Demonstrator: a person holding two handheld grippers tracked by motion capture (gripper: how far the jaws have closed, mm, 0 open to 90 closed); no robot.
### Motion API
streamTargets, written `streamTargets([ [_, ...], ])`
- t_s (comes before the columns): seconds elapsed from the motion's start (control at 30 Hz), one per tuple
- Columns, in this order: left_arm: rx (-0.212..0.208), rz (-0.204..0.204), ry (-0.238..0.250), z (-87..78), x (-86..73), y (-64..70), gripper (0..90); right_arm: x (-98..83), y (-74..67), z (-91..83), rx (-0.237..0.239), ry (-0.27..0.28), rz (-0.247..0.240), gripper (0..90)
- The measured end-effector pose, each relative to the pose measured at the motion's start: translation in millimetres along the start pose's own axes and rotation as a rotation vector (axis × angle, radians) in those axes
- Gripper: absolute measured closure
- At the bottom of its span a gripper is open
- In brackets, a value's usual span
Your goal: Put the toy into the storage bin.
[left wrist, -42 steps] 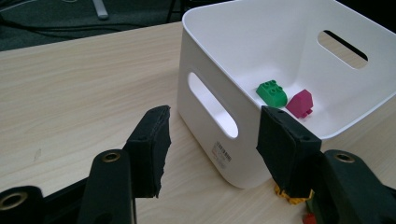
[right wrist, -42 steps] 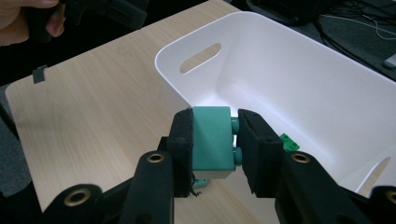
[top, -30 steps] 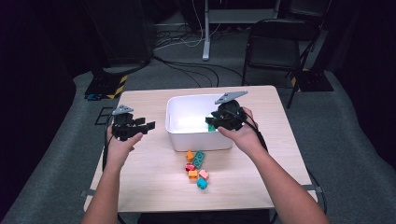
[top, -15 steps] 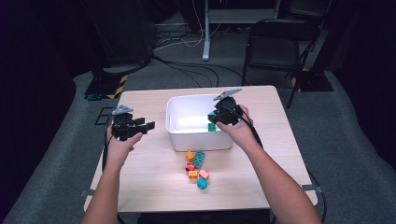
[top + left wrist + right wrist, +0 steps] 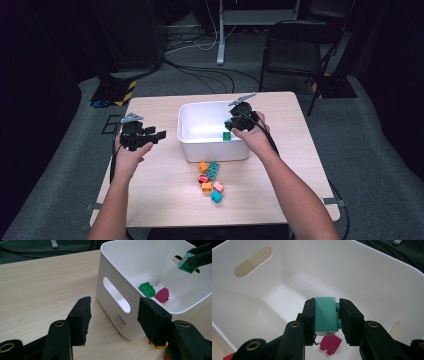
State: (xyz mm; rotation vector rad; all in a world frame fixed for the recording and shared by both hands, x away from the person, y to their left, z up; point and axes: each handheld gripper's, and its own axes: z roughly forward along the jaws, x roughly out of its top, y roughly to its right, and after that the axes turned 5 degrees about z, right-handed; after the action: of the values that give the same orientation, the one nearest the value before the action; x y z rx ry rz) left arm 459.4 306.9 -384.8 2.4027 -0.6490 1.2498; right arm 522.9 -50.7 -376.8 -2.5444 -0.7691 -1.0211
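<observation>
Presently, item 1: my right gripper (image 5: 325, 322), fingers (image 5: 309, 322) closed flat on 2 opposite faces of a teal brick (image 5: 326, 316). The brick sits between the pads with its long axis running away from me, studs turned toward 1 pad, hanging inside the white bin (image 5: 192, 145) above its floor.

Item 2: straight below the brick, a magenta block (image 5: 330, 344) on the bin floor; beside it, a green block (image 5: 147, 289). The drop runs downward, so I judge that letting go here lands the brick near or on the magenta piece.

Item 3: my left gripper (image 5: 113, 323), fingers spread wide, holding nothing, level with the table (image 5: 160, 200), just outside the bin's near wall with its handle slot. It is well apart from the brick; the right hand does this one.

Item 4: loose blocks (image 5: 210, 179), 6 or so, clustered on the table in front of the bin, orange, red, pink and teal, awaiting collection.
</observation>
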Motion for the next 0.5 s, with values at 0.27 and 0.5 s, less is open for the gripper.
streamTargets([
  [0.27,0.002,-0.006,0.002,-0.8,0.0,-0.9,43.6,-2.2,-0.8,-4.3,-0.006,-0.002,-0.015,61.3],
  [0.5,0.001,-0.004,-0.004,0.2,-0.1,0.0,43.5,-4.2,-15.7,-26.5,0.033,0.058,-0.049,58.5],
])
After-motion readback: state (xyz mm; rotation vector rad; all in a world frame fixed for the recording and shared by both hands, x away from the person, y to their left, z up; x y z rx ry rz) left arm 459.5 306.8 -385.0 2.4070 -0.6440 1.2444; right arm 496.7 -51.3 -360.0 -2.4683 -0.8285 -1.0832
